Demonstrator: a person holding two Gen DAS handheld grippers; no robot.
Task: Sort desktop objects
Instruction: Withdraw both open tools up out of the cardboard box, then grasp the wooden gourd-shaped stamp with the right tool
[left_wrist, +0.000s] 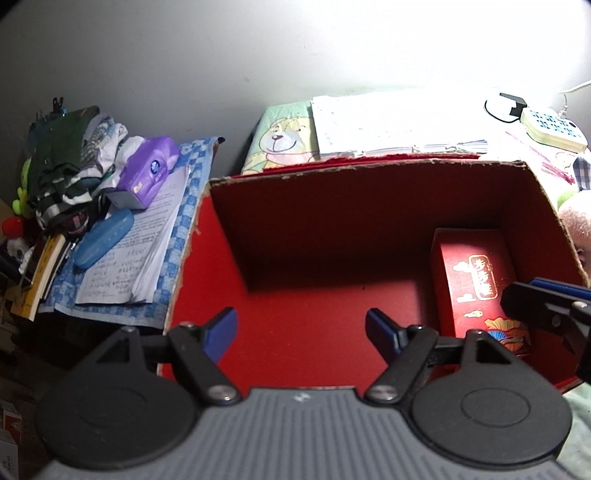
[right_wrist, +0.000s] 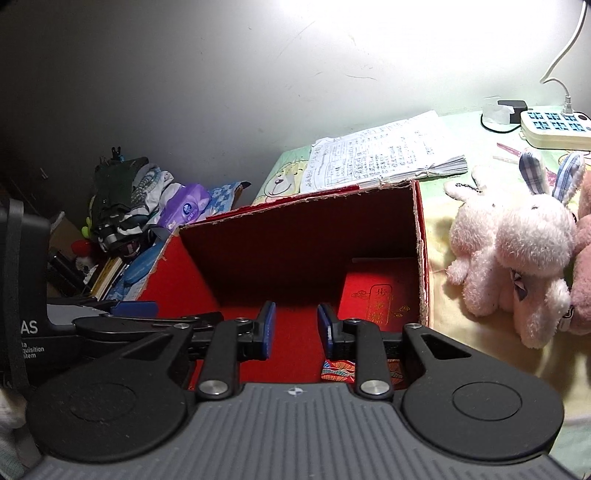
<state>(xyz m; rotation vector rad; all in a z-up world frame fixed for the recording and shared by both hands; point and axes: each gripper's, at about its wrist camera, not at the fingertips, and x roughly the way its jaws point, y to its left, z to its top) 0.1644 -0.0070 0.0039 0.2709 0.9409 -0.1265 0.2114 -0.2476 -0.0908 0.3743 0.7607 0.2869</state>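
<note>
A big open red cardboard box (left_wrist: 362, 173) (right_wrist: 421, 236) fills the middle of both views. Inside it, against the right wall, lies a smaller red gift box with gold print (left_wrist: 476, 273) (right_wrist: 380, 295). My left gripper (left_wrist: 301, 330) hangs open over the box's bare red floor, nothing between its fingers. My right gripper (right_wrist: 296, 326) hovers over the box's near edge, its blue pads a narrow gap apart and holding nothing; it also shows at the right edge of the left wrist view (left_wrist: 550, 299). Pink plush rabbits (right_wrist: 517, 243) sit right of the box.
A stack of handwritten papers (left_wrist: 395, 125) (right_wrist: 384, 155) lies behind the box on a bear-print cloth (left_wrist: 284, 140). A white power strip (left_wrist: 554, 129) (right_wrist: 554, 125) sits back right. At left are a purple tissue pack (left_wrist: 147, 170), a blue case (left_wrist: 103, 236), papers and a clothes pile (left_wrist: 70, 166).
</note>
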